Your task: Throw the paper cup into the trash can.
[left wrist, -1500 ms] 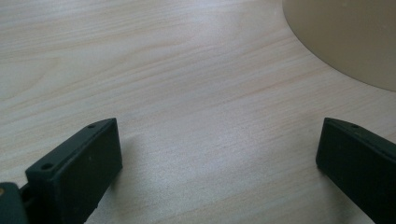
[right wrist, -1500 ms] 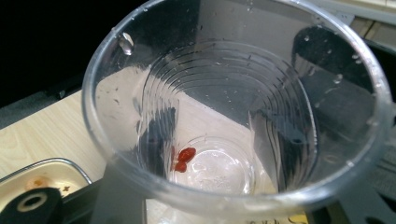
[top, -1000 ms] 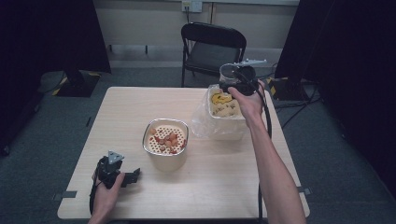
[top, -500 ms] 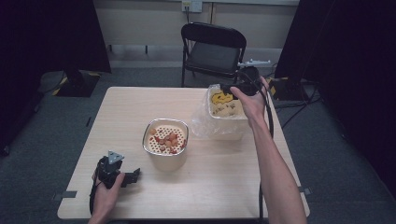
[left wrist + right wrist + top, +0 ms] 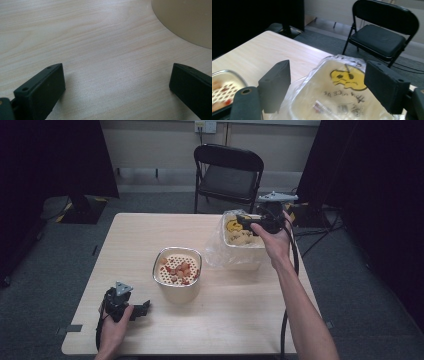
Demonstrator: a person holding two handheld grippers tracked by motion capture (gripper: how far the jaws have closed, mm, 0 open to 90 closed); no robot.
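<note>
- Hovering, jaws spread wide and just opening, nothing between them: right gripper point(image 5: 250, 222) above bagged container point(image 5: 243, 242), far right of table point(image 5: 125, 240).
- Probably bag-handling next; pinch plastic only.
- Left gripper point(image 5: 137, 309) rests wide open near strainer bowl point(image 5: 177, 268).

The left tool point(image 5: 142, 308) rests low at the near left, held in the left hand point(image 5: 112, 327), jaws wide apart with nothing between them. The right arm stretches far forward; its right tool point(image 5: 243, 220) has just been opening, then closing slightly, and stands parted and empty.
</note>
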